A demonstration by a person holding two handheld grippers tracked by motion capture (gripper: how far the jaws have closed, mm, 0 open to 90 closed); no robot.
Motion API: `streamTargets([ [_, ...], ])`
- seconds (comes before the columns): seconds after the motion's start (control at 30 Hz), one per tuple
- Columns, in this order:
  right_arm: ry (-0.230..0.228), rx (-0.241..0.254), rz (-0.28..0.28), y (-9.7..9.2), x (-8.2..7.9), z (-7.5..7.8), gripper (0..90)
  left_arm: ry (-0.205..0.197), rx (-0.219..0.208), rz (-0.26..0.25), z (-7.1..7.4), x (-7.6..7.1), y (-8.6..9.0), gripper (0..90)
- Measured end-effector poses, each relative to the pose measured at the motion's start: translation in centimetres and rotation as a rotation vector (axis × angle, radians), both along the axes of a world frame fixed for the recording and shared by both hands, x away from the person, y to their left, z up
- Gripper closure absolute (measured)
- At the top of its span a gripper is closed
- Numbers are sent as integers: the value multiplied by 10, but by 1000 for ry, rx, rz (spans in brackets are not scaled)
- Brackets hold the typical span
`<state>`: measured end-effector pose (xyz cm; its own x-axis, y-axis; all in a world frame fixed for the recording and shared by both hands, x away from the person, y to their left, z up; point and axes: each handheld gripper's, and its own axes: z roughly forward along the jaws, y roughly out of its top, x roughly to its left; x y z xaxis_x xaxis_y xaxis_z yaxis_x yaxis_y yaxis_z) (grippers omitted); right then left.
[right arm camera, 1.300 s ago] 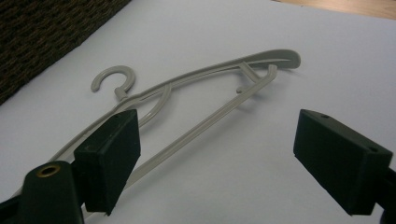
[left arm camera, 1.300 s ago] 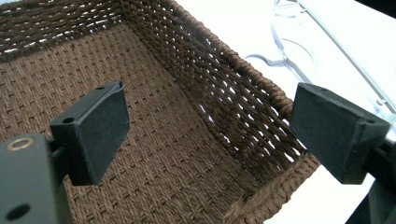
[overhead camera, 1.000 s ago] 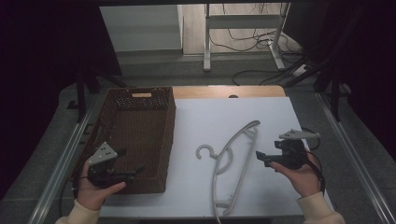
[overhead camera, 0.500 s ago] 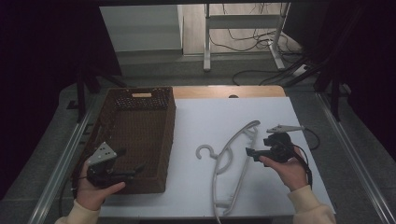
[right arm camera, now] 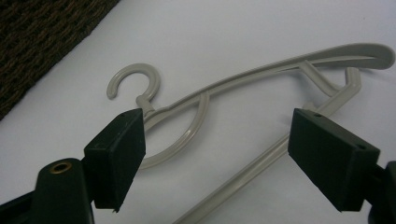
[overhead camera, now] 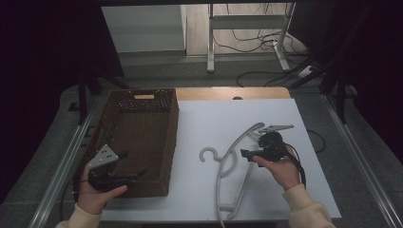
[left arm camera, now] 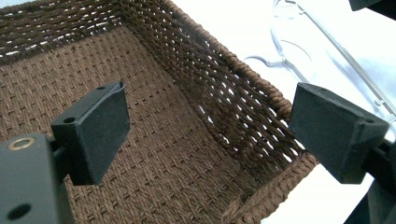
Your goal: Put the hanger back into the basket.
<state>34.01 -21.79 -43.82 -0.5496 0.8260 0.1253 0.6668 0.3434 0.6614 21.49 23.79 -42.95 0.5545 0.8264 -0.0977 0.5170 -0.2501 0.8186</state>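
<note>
A grey plastic hanger (overhead camera: 218, 185) lies flat on the white table, its hook toward the basket. My right gripper (overhead camera: 249, 147) hovers just over the hanger's neck and points left. In the right gripper view the hanger (right arm camera: 261, 70) runs under and between the jaws of my right gripper (right arm camera: 215, 154). They have just been closing a little, still stand wide and touch nothing. My left gripper (overhead camera: 132, 164) hangs open over the near right corner of the brown woven basket (overhead camera: 173, 137). The left gripper (left arm camera: 210, 130) straddles the basket's wall (left arm camera: 261, 84) with nothing held.
The white tabletop (overhead camera: 228, 114) ends in a wooden strip at the back. Metal rails run along both sides of the table. Desk legs and loose cables sit on the floor beyond. The basket's inside is bare weave.
My right hand has moved left across the table and slightly down, from beside the hanger to over its neck. The left hand and basket have kept still.
</note>
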Motion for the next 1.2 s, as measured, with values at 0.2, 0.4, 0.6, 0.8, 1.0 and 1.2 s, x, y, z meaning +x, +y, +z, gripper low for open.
streamTargets([
  [0.2,23,-5,3,8,6,-6,212,0,1,0,0,0,0,133],
  [0.4,57,-6,4,18,14,-14,236,-1,1,-1,0,0,0,132],
  [0.6,88,-14,16,27,22,-22,293,-3,1,-1,0,0,0,133],
  [0.8,120,-33,16,34,29,-29,332,-2,0,-1,0,0,0,132],
  [1.0,154,-62,10,40,35,-40,363,-3,0,0,0,0,1,132],
  [1.2,192,-93,7,44,42,-50,418,-3,0,-1,-1,0,1,132],
])
